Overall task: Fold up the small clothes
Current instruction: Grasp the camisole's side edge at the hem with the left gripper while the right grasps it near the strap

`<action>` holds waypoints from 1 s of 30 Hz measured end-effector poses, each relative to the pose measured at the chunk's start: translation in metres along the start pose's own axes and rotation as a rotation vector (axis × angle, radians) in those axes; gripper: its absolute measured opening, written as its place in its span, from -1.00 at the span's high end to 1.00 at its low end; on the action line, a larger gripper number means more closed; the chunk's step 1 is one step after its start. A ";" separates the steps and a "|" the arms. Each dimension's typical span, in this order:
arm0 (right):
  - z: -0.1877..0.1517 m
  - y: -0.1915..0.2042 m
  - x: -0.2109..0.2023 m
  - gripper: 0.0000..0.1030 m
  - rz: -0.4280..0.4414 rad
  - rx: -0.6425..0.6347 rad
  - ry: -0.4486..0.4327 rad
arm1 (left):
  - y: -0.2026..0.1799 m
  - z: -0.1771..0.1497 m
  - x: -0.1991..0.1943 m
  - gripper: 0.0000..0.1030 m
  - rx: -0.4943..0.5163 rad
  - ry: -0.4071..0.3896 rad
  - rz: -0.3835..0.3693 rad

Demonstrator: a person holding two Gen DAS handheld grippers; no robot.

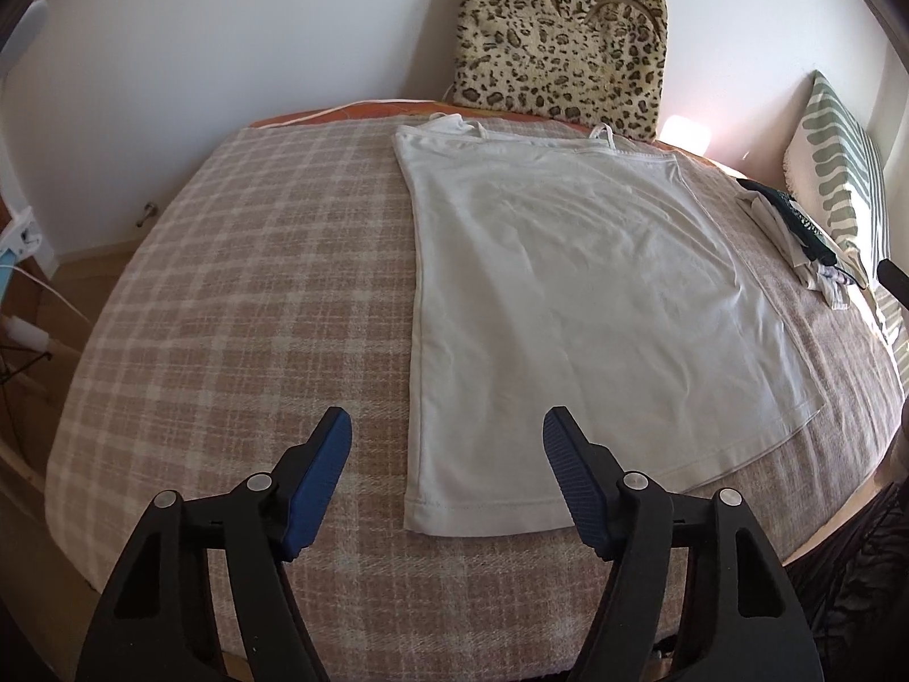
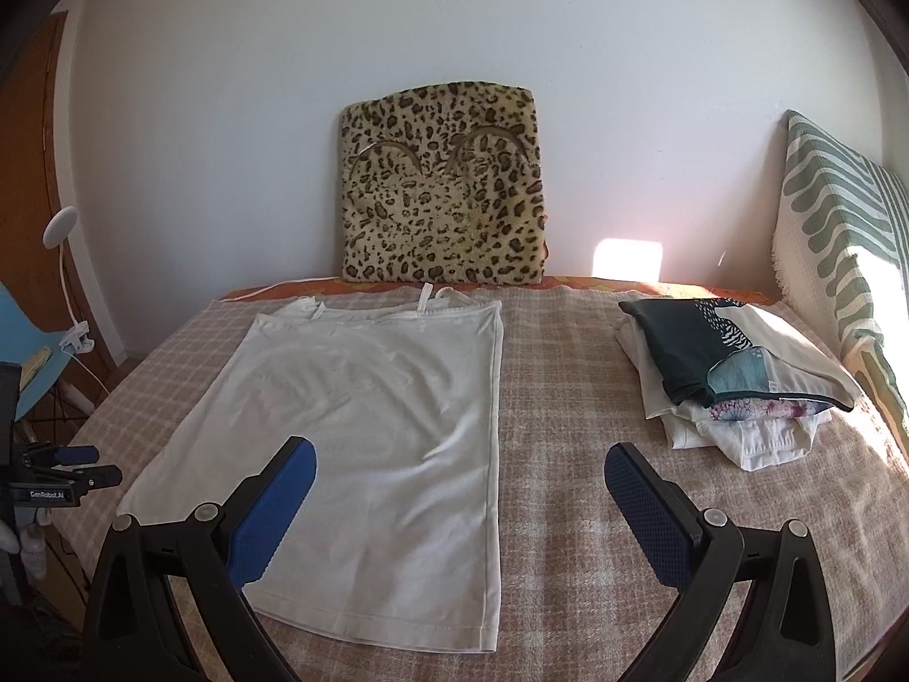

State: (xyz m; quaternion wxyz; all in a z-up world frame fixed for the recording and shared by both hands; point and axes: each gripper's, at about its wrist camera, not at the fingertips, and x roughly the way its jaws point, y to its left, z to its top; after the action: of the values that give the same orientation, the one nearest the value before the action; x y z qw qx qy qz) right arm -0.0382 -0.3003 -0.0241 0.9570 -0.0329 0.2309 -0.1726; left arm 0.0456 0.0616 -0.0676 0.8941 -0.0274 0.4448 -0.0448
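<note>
**White camisole laid flat on checked bedspread**

Surroundings: leopard-print cushion at far wall; folded clothes stack and striped pillow to right.

Camisole: centre-left on bedspread, straps far, hem near, long axis near–far.

Left gripper spread, empty, over hem's left corner. Right gripper spread, empty.

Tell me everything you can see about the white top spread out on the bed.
The white top is a thin, soft-looking strappy camisole, lying flat and unfolded on the checked blanket, narrow straps toward the wall, stitched hem toward the cameras. Light creases run across it. It sits left of the pile of folded clothes, apart from it. Neither tool holds it: the left tool stands open above its near left corner, and the right tool stands open over its near right edge; contact cannot be judged.
</note>
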 end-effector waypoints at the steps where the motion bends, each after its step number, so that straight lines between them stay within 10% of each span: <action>1: 0.005 0.007 0.005 -0.99 0.019 -0.018 0.009 | 0.004 -0.001 0.002 -0.17 -0.012 0.005 -0.013; 20: 0.106 0.156 0.155 -0.99 0.318 -0.218 0.213 | 0.034 -0.017 0.024 0.48 -0.145 0.063 -0.189; 30: 0.131 0.252 0.241 -0.51 0.390 -0.151 0.403 | 0.039 -0.019 0.037 0.48 -0.155 0.067 -0.203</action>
State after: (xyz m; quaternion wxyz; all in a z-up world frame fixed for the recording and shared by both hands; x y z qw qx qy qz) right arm 0.3022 -0.1491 -0.0469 0.9018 -0.0239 0.4305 0.0292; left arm 0.0551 0.0967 -0.1122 0.8649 -0.1396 0.4714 -0.1013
